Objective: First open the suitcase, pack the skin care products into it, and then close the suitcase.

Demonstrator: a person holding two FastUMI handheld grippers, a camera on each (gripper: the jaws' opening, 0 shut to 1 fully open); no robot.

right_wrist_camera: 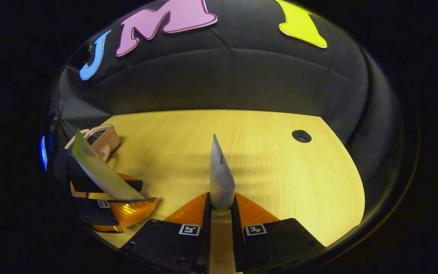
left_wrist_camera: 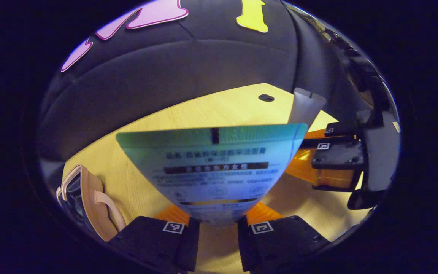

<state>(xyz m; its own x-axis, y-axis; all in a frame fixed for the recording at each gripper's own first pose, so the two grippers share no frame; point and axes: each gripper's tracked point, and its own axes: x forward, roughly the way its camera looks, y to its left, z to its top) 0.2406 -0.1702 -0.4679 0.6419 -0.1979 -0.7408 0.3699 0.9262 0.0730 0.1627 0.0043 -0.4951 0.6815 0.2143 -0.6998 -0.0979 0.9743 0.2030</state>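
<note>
My left gripper (left_wrist_camera: 218, 220) is shut on a green-to-blue skin care tube (left_wrist_camera: 215, 167), held upright with its flat crimped end on top and its printed side facing the camera. My right gripper (right_wrist_camera: 221, 207) is shut on a pale grey tube (right_wrist_camera: 220, 179), seen edge-on and also upright. In the left gripper view the right gripper (left_wrist_camera: 312, 144) is at the right with the grey tube (left_wrist_camera: 305, 106) rising from it. In the right gripper view the left gripper (right_wrist_camera: 117, 196) holds the green tube (right_wrist_camera: 97, 171) at the left. The beige suitcase (left_wrist_camera: 89, 201) (right_wrist_camera: 103, 140), handle showing, lies at the table's left edge.
The light wooden table (right_wrist_camera: 272, 171) runs back to the black cloth wall. A round dark cable hole (right_wrist_camera: 301, 136) (left_wrist_camera: 266, 97) sits near its far right corner. The table's rounded right edge curves toward me.
</note>
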